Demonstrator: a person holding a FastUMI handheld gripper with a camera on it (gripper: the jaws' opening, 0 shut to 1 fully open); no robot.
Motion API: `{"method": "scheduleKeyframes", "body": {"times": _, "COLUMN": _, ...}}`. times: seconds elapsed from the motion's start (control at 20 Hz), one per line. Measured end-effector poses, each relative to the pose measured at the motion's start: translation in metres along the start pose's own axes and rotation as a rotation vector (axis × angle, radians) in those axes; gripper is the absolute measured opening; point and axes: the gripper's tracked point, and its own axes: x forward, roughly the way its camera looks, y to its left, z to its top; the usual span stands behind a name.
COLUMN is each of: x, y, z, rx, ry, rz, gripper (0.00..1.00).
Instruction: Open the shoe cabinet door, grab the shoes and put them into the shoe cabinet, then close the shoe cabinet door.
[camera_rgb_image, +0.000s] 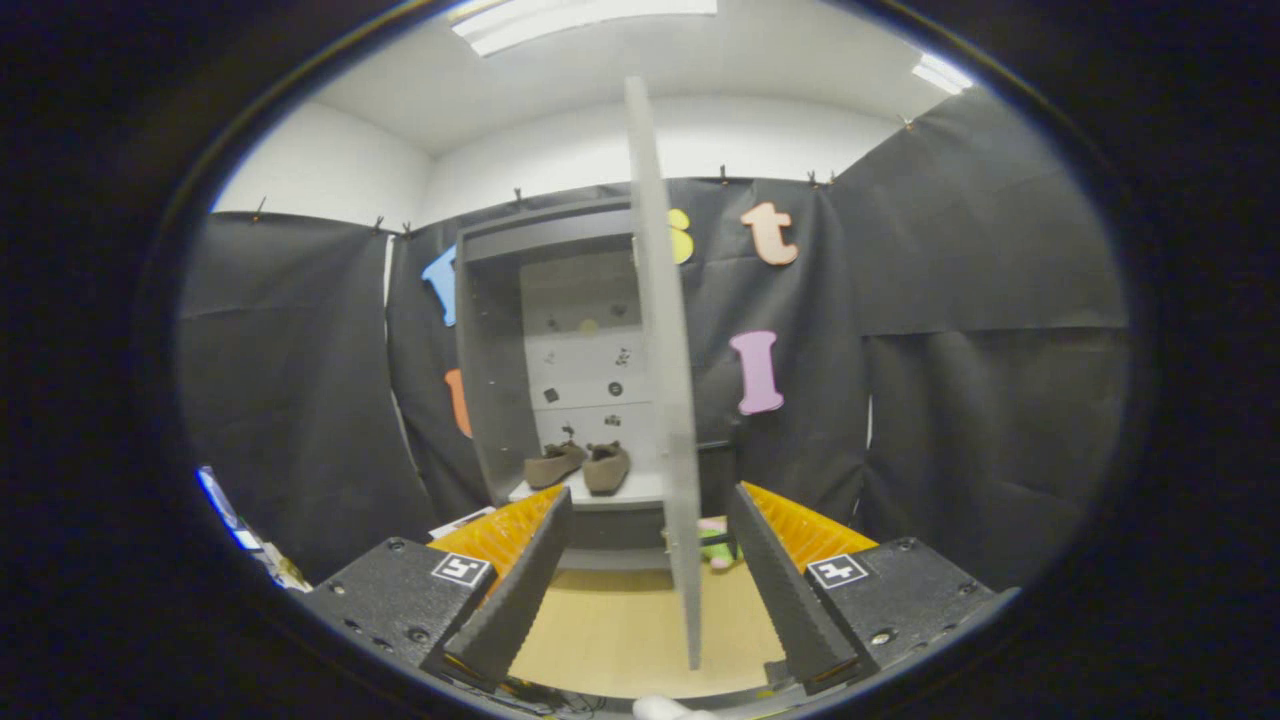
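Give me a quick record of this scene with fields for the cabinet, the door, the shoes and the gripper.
cabinet: grey open-fronted shoe cabinet against the black cloth wall, beyond the gripper
door: pale flat cabinet door swung open, seen edge-on, its lower end between the gripper's fingers
shoes: pair of brown shoes side by side on the cabinet's light bottom shelf
gripper: gripper open, fingers spread either side of the door's edge, not pressing on it
task stage: shoes in, door not yet closed

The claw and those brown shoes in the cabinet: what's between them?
In the gripper view, the open cabinet door stands edge-on between the open claw's fingers; beyond lies bare floor, then the shoes in the cabinet.
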Motion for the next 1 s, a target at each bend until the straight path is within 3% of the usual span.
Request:
{"method": "scheduleKeyframes", "body": {"times": 0.25, "x": 0.032, "y": -0.091, "z": 0.014, "rx": -0.015, "ry": -0.033, "rz": -0.02, "gripper": 1.0}}
{"method": "scheduleKeyframes", "body": {"times": 0.4, "x": 0.068, "y": -0.116, "z": 0.008, "rx": -0.061, "ry": -0.003, "rz": 0.045, "gripper": 1.0}}
{"method": "scheduleKeyframes", "body": {"times": 0.7, "x": 0.106, "y": -0.086, "z": -0.022, "rx": -0.064, "ry": 0.091, "rz": 0.272, "gripper": 1.0}}
{"method": "scheduleKeyframes", "body": {"times": 1.0, "x": 0.102, "y": -0.057, "z": -0.027, "rx": -0.052, "ry": 0.111, "rz": 0.339, "gripper": 0.97}}
